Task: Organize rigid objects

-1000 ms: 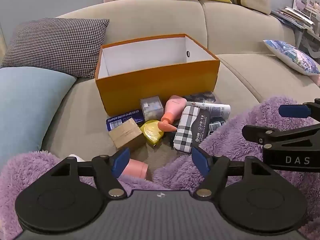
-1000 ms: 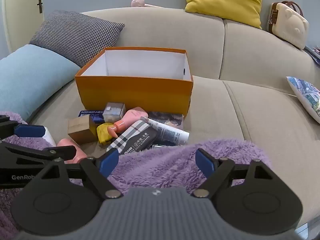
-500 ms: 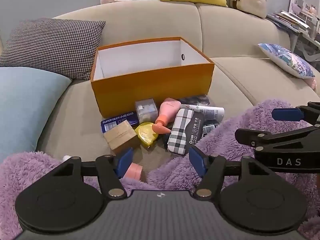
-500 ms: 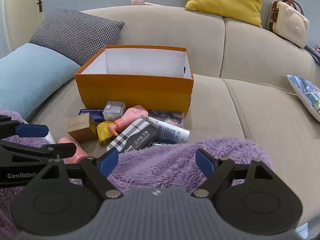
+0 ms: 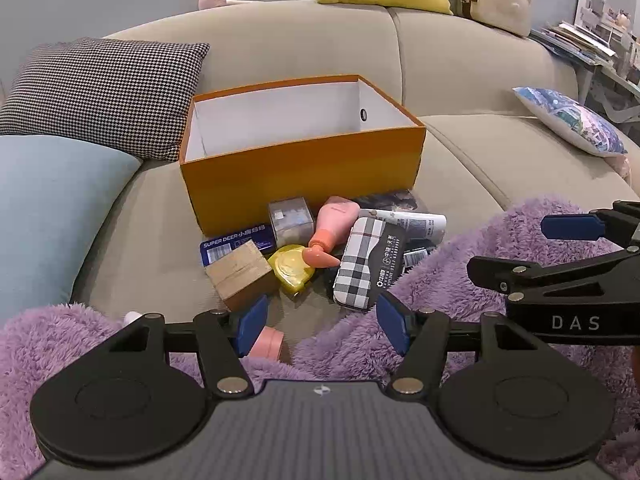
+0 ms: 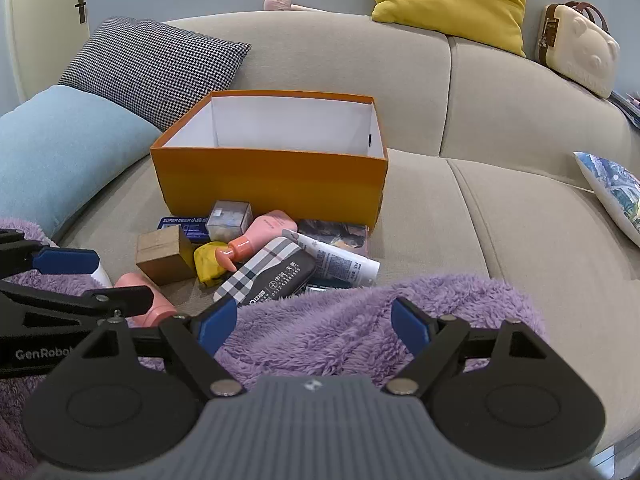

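An empty orange box [image 5: 304, 172] with a white inside stands on the beige sofa; it also shows in the right wrist view [image 6: 272, 184]. In front of it lies a pile: a plaid case [image 5: 368, 268], a pink bottle [image 5: 332, 228], a yellow tape measure [image 5: 290, 268], a brown cube [image 5: 240, 276], a clear cube [image 5: 290, 220], a blue carton [image 5: 236, 242], a white tube [image 5: 404, 222] and a pink cup [image 5: 268, 342]. My left gripper [image 5: 322, 322] is open and empty just before the pile. My right gripper [image 6: 314, 326] is open and empty over the purple blanket [image 6: 360, 328].
A houndstooth cushion [image 5: 104, 92] and a light blue cushion [image 5: 48, 208] lie left of the box. A patterned cushion [image 5: 572, 124] lies to the right. A yellow cushion [image 6: 448, 0] and a cream bear case [image 6: 580, 48] rest on the sofa back.
Both grippers have drifted slightly; the box and pile sit a little lower and more to the left in the left wrist view. Both stay open. Nothing was picked up.
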{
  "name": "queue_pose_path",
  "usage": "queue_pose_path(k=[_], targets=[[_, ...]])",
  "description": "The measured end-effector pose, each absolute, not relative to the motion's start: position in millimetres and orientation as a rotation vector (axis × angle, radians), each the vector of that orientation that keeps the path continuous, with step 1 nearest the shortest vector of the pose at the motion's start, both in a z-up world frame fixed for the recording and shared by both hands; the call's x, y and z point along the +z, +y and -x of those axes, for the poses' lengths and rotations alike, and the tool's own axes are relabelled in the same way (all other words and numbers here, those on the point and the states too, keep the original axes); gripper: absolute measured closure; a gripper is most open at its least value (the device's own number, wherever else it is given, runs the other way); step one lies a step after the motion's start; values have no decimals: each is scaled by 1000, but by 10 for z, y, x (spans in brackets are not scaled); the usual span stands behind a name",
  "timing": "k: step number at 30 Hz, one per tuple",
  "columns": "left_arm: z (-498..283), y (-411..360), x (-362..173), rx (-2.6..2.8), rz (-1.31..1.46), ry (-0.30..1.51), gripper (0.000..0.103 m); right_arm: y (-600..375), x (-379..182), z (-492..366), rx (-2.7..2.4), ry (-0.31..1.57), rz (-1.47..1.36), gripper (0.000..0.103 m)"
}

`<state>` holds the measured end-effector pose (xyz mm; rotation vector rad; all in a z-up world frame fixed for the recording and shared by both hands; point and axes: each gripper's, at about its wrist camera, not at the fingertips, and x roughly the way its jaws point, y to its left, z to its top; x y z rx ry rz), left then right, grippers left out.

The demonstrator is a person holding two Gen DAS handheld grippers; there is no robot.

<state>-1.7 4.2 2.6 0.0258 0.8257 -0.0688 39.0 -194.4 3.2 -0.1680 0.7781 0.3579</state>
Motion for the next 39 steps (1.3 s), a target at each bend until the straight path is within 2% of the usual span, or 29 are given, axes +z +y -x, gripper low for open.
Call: queue_pose_path(k=[32, 39], targets=[[32, 30, 25, -70, -32, 827, 29, -1902, 13, -380, 359, 785, 184, 18], [38, 46, 19, -70, -26, 830, 32, -1879, 5, -390, 362, 793, 192, 18]])
